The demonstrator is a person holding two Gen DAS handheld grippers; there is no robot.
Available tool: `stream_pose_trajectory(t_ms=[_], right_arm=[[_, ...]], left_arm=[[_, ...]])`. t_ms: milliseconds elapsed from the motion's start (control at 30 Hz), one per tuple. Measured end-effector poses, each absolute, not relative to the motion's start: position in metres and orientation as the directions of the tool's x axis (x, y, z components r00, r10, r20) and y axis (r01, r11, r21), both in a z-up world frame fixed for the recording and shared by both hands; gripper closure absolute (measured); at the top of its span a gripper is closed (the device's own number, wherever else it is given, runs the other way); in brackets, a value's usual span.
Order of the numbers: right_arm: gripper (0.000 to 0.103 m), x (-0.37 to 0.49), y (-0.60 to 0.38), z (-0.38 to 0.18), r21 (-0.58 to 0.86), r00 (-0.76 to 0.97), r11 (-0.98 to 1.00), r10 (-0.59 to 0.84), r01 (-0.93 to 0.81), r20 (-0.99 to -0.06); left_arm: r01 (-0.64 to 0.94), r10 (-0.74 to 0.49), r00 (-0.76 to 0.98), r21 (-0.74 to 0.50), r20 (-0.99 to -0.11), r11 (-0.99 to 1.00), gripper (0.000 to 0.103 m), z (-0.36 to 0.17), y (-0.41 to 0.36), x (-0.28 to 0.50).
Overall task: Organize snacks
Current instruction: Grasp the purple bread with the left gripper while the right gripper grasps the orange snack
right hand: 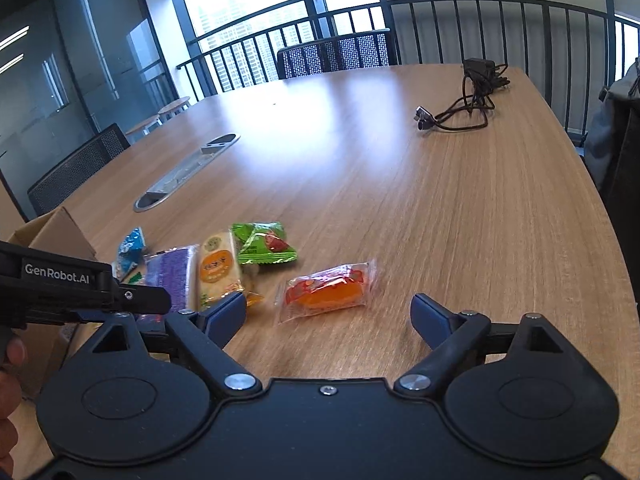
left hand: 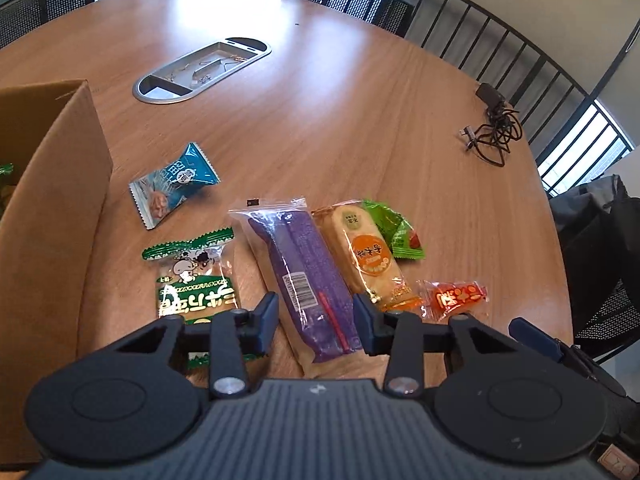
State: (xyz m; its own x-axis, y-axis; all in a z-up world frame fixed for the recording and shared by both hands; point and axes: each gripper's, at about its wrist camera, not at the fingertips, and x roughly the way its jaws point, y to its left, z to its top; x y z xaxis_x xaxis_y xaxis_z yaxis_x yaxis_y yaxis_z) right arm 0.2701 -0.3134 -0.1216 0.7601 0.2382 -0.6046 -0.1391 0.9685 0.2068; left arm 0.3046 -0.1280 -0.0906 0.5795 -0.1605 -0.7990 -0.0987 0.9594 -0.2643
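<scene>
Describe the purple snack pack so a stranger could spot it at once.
On the wooden table, beside the cardboard box, lies a row of snack packs. The purple snack pack is the long clear one, between the green-and-white biscuit pack and the orange cake pack. It alone is purple.

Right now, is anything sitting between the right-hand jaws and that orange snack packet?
Nothing visible. The right gripper has its jaws open, with only bare table between them and the orange packet just ahead. The yellow packet lies off to the left, clear of that path.
</scene>
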Motion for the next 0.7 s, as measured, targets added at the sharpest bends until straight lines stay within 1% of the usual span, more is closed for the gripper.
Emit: stream_pose_trajectory(t_ms=[200, 267, 300, 333, 367, 400, 433, 533, 600, 700], right_arm=[[0.016, 0.283, -0.309, -0.127, 0.178, 0.754, 0.974, 0.222, -0.14, -0.618], [0.022, 0.287, -0.306, -0.129, 0.158, 0.748, 0.977, 0.212, -0.144, -0.629], [0.026, 0.289, -0.305, -0.13, 0.153, 0.745, 0.978, 0.209, -0.144, -0.634], [0.033, 0.291, -0.305, -0.131, 0.151, 0.74, 0.978, 0.207, -0.144, -0.64], [0.035, 0.293, -0.305, -0.132, 0.146, 0.739, 0.979, 0.205, -0.145, -0.642], [0.041, 0.293, -0.304, -0.132, 0.136, 0.742, 0.979, 0.201, -0.148, -0.64], [0.052, 0.294, -0.304, -0.131, 0.125, 0.743, 0.981, 0.196, -0.151, -0.639], [0.055, 0.292, -0.306, -0.129, 0.143, 0.733, 0.978, 0.21, -0.154, -0.647], [0.058, 0.287, -0.309, -0.128, 0.161, 0.73, 0.974, 0.226, -0.159, -0.646], [0.062, 0.278, -0.312, -0.125, 0.173, 0.73, 0.972, 0.233, -0.159, -0.642]], left_arm=[[-0.109, -0.158, 0.562, -0.263, -0.812, 0.959, 0.062, -0.101, -0.128, 0.316], [-0.118, -0.153, 0.559, -0.261, -0.815, 0.958, 0.062, -0.1, -0.129, 0.319], [-0.12, -0.152, 0.558, -0.26, -0.816, 0.958, 0.062, -0.101, -0.13, 0.32], [-0.122, -0.152, 0.557, -0.261, -0.817, 0.958, 0.062, -0.102, -0.131, 0.321], [-0.124, -0.154, 0.555, -0.265, -0.817, 0.956, 0.062, -0.103, -0.131, 0.322], [-0.127, -0.159, 0.555, -0.272, -0.817, 0.954, 0.061, -0.105, -0.131, 0.322], [-0.129, -0.163, 0.559, -0.28, -0.813, 0.951, 0.061, -0.106, -0.13, 0.321], [-0.128, -0.17, 0.569, -0.29, -0.804, 0.948, 0.064, -0.107, -0.129, 0.317], [-0.139, -0.184, 0.571, -0.315, -0.8, 0.939, 0.07, -0.108, -0.127, 0.314], [-0.138, -0.182, 0.576, -0.314, -0.797, 0.939, 0.074, -0.104, -0.127, 0.307]])
